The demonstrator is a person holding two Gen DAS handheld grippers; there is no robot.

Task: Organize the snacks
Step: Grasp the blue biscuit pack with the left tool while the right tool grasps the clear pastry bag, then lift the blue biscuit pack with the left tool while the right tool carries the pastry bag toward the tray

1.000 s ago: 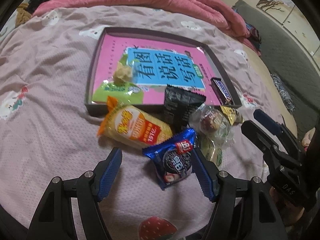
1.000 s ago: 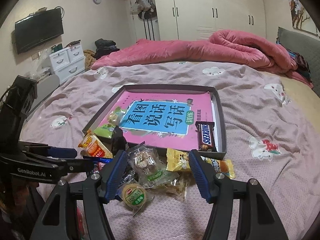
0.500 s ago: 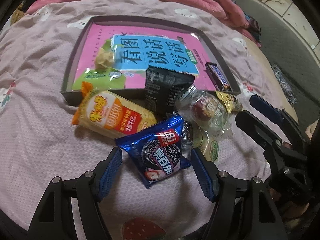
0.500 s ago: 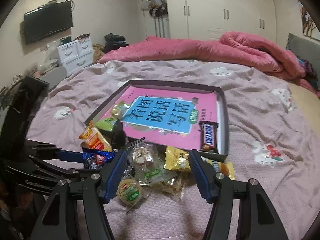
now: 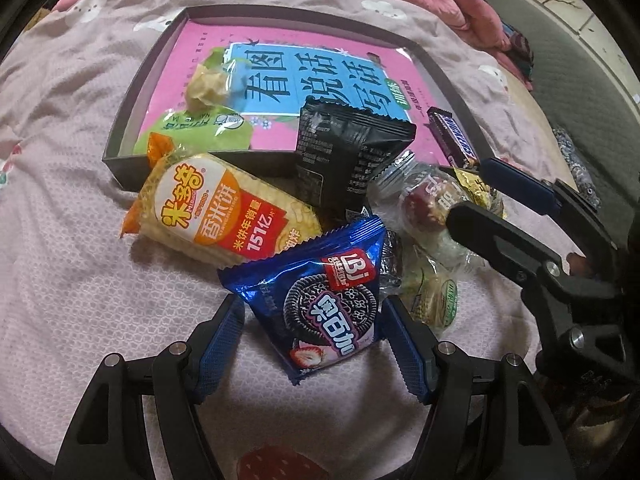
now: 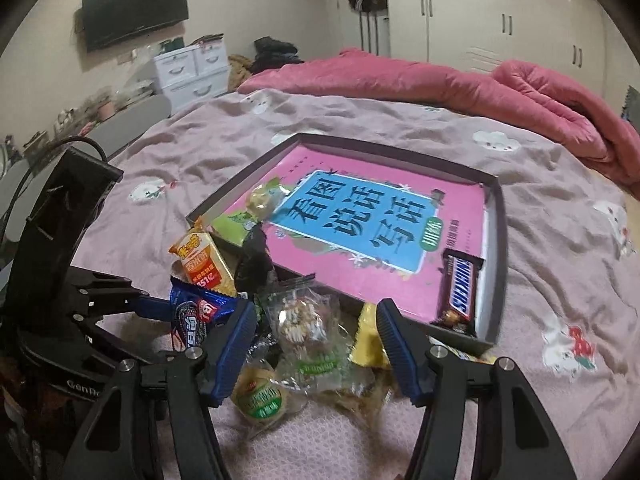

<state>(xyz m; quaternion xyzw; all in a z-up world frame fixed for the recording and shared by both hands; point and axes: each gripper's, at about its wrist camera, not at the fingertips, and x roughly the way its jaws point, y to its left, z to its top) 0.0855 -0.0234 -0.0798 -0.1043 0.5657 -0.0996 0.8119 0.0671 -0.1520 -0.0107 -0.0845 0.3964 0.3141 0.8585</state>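
A pile of snacks lies on the bed in front of a dark tray (image 5: pixel 120 136) lined with a pink book. My left gripper (image 5: pixel 312 320) is open, its fingers on either side of a blue cookie packet (image 5: pixel 320 300). Beside it lie an orange rice-cracker pack (image 5: pixel 224 216) and a black packet (image 5: pixel 348 160) leaning on the tray rim. My right gripper (image 6: pixel 312 328) is open over a clear nut-candy packet (image 6: pixel 304 320), a round green-label snack (image 6: pixel 260 400) and a yellow packet (image 6: pixel 366 344). A Snickers bar (image 6: pixel 460 292) and a green packet (image 6: pixel 236 220) lie in the tray (image 6: pixel 496 280).
The pink-grey bedspread (image 5: pixel 60 240) with cartoon prints stretches all round. A rolled pink quilt (image 6: pixel 440 88) lies at the far side. White drawers (image 6: pixel 192 72) and a wall TV (image 6: pixel 132 8) stand beyond the bed on the left; wardrobes behind.
Both grippers have moved forward and down toward the snack pile. The blue cookie packet now lies between my left fingers, and the clear packet between my right fingers. Jaws stay open.
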